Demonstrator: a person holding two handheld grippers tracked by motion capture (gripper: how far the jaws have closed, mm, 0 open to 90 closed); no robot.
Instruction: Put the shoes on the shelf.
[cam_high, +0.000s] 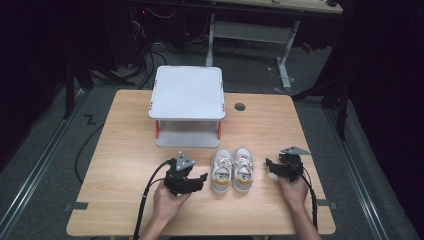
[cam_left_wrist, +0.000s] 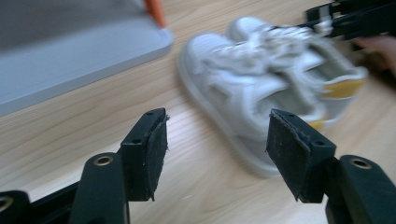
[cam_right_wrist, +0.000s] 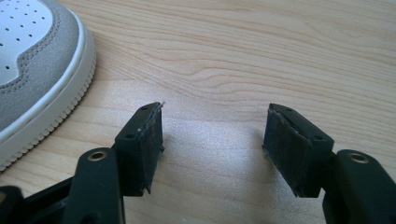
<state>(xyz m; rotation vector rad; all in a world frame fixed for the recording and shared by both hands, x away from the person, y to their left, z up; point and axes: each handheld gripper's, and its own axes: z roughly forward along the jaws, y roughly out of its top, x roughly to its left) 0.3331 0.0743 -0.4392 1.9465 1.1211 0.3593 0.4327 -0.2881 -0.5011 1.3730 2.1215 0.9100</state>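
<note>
High view: a pair of white sneakers (cam_high: 232, 170) is sitting side by side on the wooden table (cam_high: 125, 150), just in front of a grey two-tier rack (cam_high: 188, 105), toes pointing toward the rack. The left gripper (cam_high: 200, 180) is hovering just left of the pair, the right gripper (cam_high: 270, 164) just right of it, neither touching a shoe. Left gripper view: jaws are standing apart with nothing between them, aiming at the blurred sneakers (cam_left_wrist: 271, 84); the rack's bottom shelf (cam_left_wrist: 70, 51) is lying at upper left, the other gripper (cam_left_wrist: 355, 18) showing past the shoes. Right gripper view: jaws are standing apart over bare wood, empty, with one sneaker's grey toe (cam_right_wrist: 32, 60) sitting at the upper left, clear of the pads.
</note>
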